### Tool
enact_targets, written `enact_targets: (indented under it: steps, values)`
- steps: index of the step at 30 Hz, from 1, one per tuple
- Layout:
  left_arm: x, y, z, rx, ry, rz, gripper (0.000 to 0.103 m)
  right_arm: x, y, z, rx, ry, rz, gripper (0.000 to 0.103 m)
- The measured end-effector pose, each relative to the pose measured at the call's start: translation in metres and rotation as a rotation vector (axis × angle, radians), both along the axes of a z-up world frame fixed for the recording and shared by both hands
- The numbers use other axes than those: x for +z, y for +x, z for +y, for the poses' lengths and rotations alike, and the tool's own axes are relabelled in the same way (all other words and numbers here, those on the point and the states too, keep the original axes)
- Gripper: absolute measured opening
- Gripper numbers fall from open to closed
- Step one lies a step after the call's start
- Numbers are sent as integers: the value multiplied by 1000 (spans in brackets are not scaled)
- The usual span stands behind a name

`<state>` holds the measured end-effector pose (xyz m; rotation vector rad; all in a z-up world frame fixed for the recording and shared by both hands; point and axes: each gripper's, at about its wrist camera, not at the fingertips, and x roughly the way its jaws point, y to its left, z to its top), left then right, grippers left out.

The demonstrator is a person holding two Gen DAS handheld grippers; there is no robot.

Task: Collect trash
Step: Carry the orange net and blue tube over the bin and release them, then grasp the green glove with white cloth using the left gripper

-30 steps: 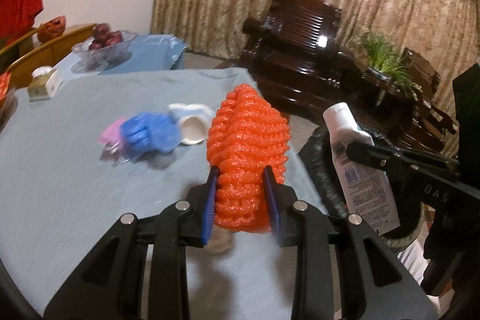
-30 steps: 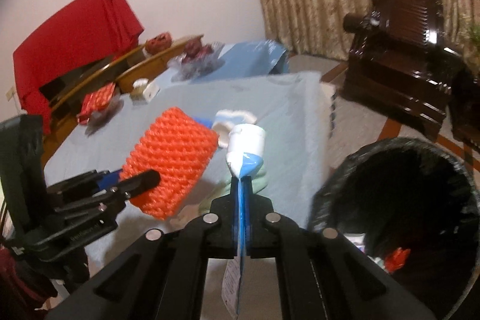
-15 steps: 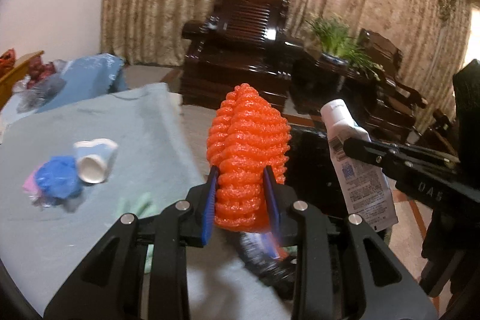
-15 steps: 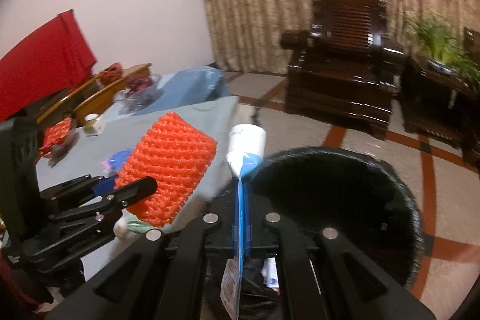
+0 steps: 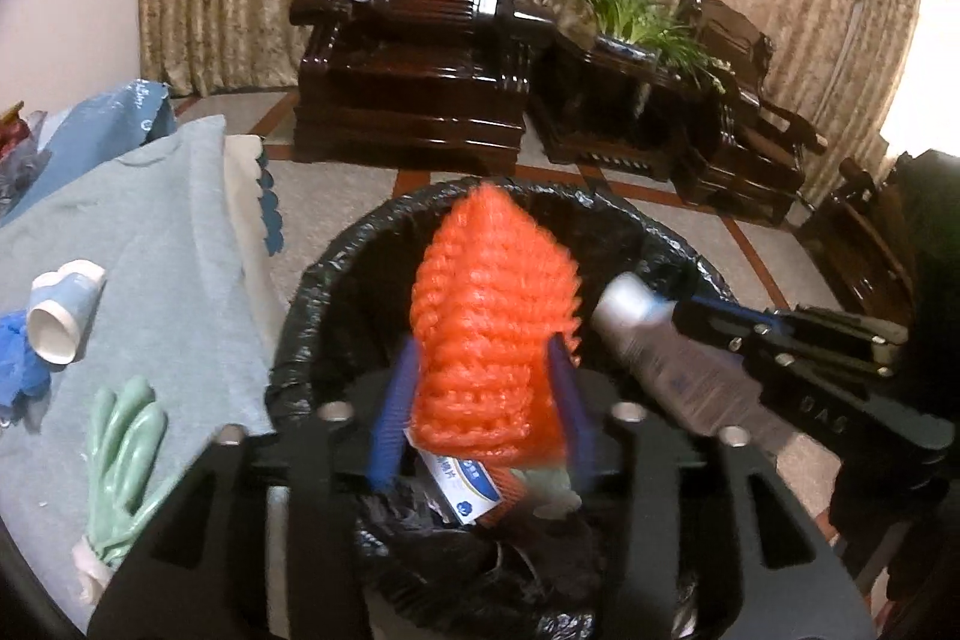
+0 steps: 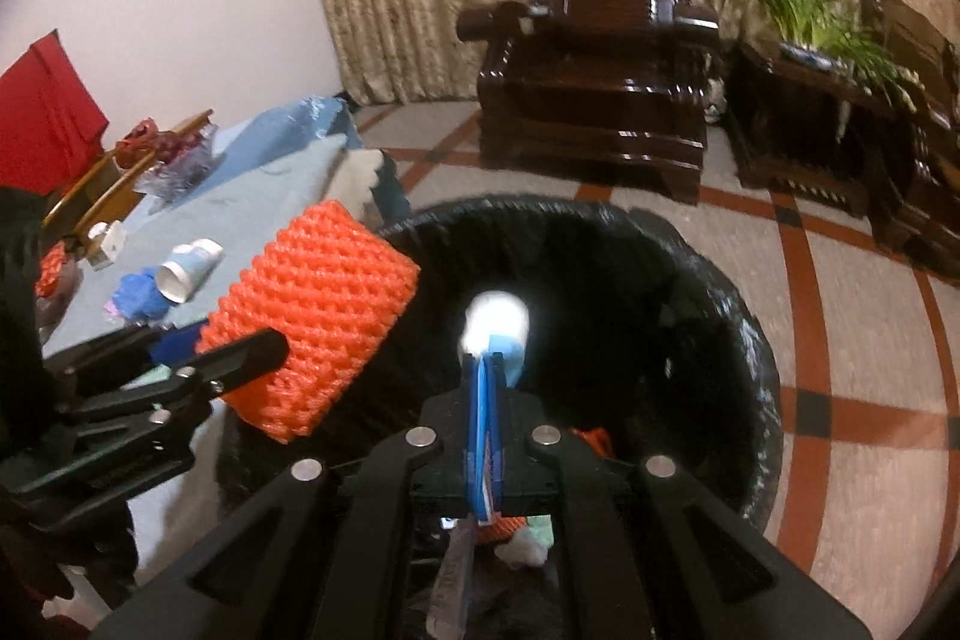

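An orange foam net [image 5: 492, 316] hangs over the black-lined trash bin [image 5: 312, 292], between the blue pads of my left gripper [image 5: 480, 346]. Its jaws are opening and the net looks blurred and loose between them. The right wrist view shows the same net [image 6: 324, 316] at the left, over the bin's rim [image 6: 750, 370]. My right gripper [image 6: 486, 364] is shut on the flat end of a white and blue squeeze tube [image 6: 495, 322], held above the bin's mouth. From the left wrist camera the tube [image 5: 660, 358] slants in from the right.
The table with a grey-blue cloth [image 5: 150, 220] borders the bin on the left and carries green gloves [image 5: 120, 448], a white cup [image 5: 60, 322] and a blue crumpled wad [image 5: 18, 364]. Trash lies in the bin, including a small box [image 5: 462, 484]. Dark wooden armchairs [image 5: 420, 58] stand behind.
Both grippers swung from over the table to above the bin. The left jaws have spread wider around the orange net. The right gripper still grips the tube.
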<state>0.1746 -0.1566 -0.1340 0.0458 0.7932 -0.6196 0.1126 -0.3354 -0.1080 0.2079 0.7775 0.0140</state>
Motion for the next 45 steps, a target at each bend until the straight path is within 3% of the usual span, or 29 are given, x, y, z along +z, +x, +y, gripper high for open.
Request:
enact_targets:
  steps: [2,6,8,11,13,21,29,35,45]
  values:
    - [0,1,4,8,-3,1,62,-3,-2,-3,-12,1,8,26]
    - [2,1,18,34,1,-8,72,-2,-8,-9,-39,6,-1,50]
    - [8,0,29,52,3,-29,76,3,-12,-8,-52,5,-25,77]
    - [21,-7,46,80,12,-78,83,13,-18,-3,-55,0,-76,92]
    - [29,-11,61,105,15,-107,86,22,-21,5,-53,0,-112,96]
    - [48,-26,141,256,13,-153,89,46,-16,60,40,25,-204,97]
    - [40,-37,208,380,57,-171,89,39,-8,114,119,38,-223,97]
    - [19,-41,228,418,76,-148,89,19,-2,144,147,-4,-199,97]
    - [-26,-30,220,407,116,-83,83,1,1,152,158,-29,-186,97]
